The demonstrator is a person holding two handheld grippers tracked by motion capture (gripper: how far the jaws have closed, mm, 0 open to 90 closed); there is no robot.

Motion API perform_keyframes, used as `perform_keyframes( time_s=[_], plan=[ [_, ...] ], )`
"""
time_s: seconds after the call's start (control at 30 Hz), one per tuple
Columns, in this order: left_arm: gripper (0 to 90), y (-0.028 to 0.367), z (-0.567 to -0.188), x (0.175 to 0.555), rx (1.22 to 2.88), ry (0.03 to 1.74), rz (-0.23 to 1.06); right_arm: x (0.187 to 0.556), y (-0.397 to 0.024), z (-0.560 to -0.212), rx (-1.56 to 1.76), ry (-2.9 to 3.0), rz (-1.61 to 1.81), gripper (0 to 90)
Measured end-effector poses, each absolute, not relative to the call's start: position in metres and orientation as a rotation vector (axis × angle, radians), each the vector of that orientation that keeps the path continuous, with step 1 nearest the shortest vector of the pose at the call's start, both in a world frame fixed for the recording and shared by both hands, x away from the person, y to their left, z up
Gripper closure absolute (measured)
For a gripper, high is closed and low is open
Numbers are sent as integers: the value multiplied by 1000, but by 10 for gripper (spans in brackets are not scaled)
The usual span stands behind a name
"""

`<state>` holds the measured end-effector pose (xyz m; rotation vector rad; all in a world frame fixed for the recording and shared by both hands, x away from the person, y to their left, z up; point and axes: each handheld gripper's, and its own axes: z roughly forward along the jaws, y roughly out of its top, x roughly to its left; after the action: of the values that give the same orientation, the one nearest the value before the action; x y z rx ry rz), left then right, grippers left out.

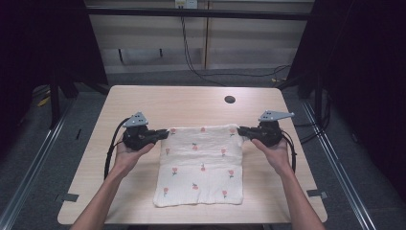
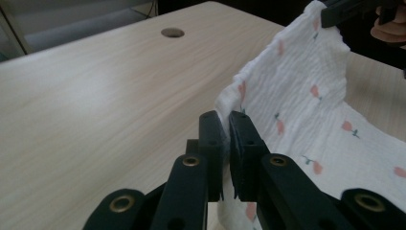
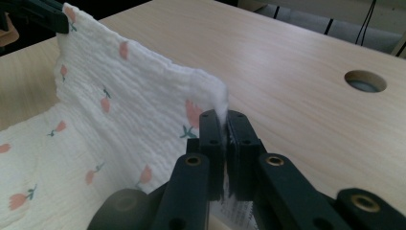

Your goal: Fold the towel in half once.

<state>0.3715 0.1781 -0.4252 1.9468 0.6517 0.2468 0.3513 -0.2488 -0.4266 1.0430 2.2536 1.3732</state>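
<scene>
From the high view we see the cloth at the bench's centre, our left tongs gripping its ten o'clock corner, our right tongs its two o'clock corner. In the left gripper view our tongs pinch the raised cloth edge at centre. In the right gripper view our tongs clamp the cloth corner; a hole lies at two o'clock.

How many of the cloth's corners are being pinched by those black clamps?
2. The left gripper pinches the far left corner of the cloth; the right gripper pinches the far right corner. The two near corners lie free on the table.
</scene>
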Motion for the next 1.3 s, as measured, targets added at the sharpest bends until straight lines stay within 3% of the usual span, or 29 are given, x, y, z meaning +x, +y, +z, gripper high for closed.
perform_keyframes(
  time_s=[0.2,0.37,0.5,0.7,1.07,1.3],
  plan=[
    [849,174,-413,364,1928,600,257,343,-254,-405,1005,2191,1433,863],
    [847,173,-438,375,1989,656,295,351,-252,-426,1055,2240,1366,863],
    [847,171,-453,382,1997,692,234,356,-252,-436,1082,2284,1343,863],
    [846,169,-445,373,2020,632,223,347,-249,-430,1050,2310,1366,862],
    [845,185,-434,342,2073,561,253,308,-245,-423,958,2398,1361,858],
    [843,189,-439,327,2118,546,202,286,-238,-424,909,2431,1333,855]
  ],
)
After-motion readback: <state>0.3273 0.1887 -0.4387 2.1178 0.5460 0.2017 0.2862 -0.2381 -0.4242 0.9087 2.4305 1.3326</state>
